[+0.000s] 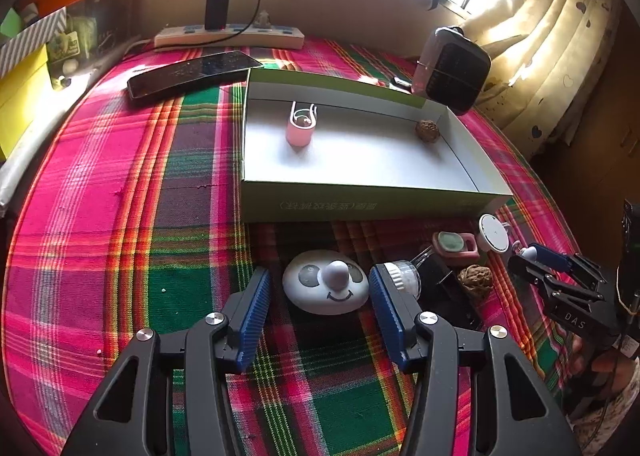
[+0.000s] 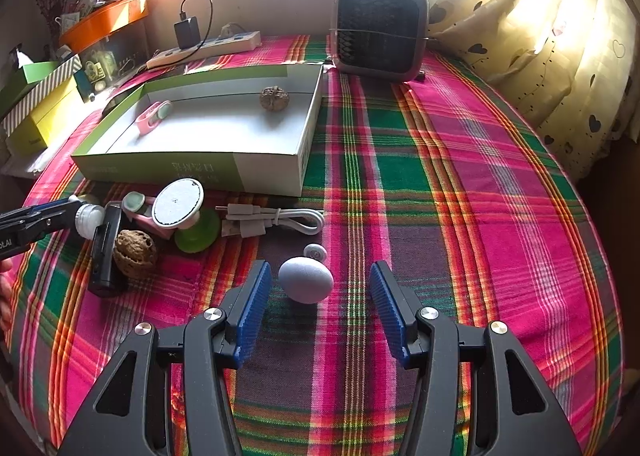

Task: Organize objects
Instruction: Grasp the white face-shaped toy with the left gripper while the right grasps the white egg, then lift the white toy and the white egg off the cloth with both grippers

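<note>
My left gripper (image 1: pixel 320 276) is open, its jaws still easing wider around a white smiley-face puck (image 1: pixel 326 288) with a lilac knob that rests on the plaid cloth. No pad presses on it. My right gripper (image 2: pixel 320 268) is open too, and a lilac egg (image 2: pixel 306 280) lies on the cloth between its fingers, closer to the left pad (image 2: pixel 256 296) and untouched. The green-sided box (image 1: pixel 360 199) (image 2: pixel 160 167) holds a pink clip (image 1: pixel 299 129) (image 2: pixel 150 117) and a walnut (image 1: pixel 427 130) (image 2: pixel 274 97).
In front of the box lie a white disc (image 2: pixel 178 203), a pink-and-green piece (image 2: pixel 134 203), a second walnut (image 2: pixel 134 254), a white-capped bottle (image 1: pixel 404 276), a black block (image 2: pixel 106 256), a green disc (image 2: pixel 198 234) and a white cable (image 2: pixel 272 221). A fan (image 2: pixel 380 31), phone (image 1: pixel 192 73) and power strip (image 1: pixel 228 37) stand behind.
</note>
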`<state>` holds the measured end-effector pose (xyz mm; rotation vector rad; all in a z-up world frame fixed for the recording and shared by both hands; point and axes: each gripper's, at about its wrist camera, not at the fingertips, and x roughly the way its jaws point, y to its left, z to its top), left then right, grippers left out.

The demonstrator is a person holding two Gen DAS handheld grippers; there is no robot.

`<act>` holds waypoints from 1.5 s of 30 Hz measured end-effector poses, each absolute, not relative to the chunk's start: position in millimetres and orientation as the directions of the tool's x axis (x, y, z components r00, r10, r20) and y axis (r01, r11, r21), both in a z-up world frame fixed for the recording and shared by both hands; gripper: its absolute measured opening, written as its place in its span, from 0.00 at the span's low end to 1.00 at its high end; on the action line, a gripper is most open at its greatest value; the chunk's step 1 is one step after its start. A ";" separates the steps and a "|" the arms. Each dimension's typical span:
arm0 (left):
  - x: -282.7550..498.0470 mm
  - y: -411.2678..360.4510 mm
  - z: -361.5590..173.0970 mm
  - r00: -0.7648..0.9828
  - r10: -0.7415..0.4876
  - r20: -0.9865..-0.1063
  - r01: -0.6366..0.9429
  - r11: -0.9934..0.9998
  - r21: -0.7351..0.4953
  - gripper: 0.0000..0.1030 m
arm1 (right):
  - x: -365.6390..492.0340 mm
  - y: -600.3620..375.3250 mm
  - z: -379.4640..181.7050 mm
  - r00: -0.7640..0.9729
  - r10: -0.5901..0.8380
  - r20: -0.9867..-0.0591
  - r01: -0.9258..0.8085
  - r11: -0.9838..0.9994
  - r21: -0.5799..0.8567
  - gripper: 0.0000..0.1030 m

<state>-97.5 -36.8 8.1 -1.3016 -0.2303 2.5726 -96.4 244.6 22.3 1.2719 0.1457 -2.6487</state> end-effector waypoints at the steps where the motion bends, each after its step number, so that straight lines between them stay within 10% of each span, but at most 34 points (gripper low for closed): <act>1: -97.9 -36.6 8.2 -0.571 0.288 -0.769 -0.147 -0.957 -0.249 0.48 | -97.0 244.2 22.1 -0.609 -0.134 -0.782 0.221 -0.975 -0.005 0.51; 45: -97.0 -36.6 8.9 -0.587 0.238 -0.774 -0.102 -0.970 -0.221 0.32 | -97.0 244.9 24.3 -0.612 -0.145 -0.777 0.223 -0.975 0.006 0.26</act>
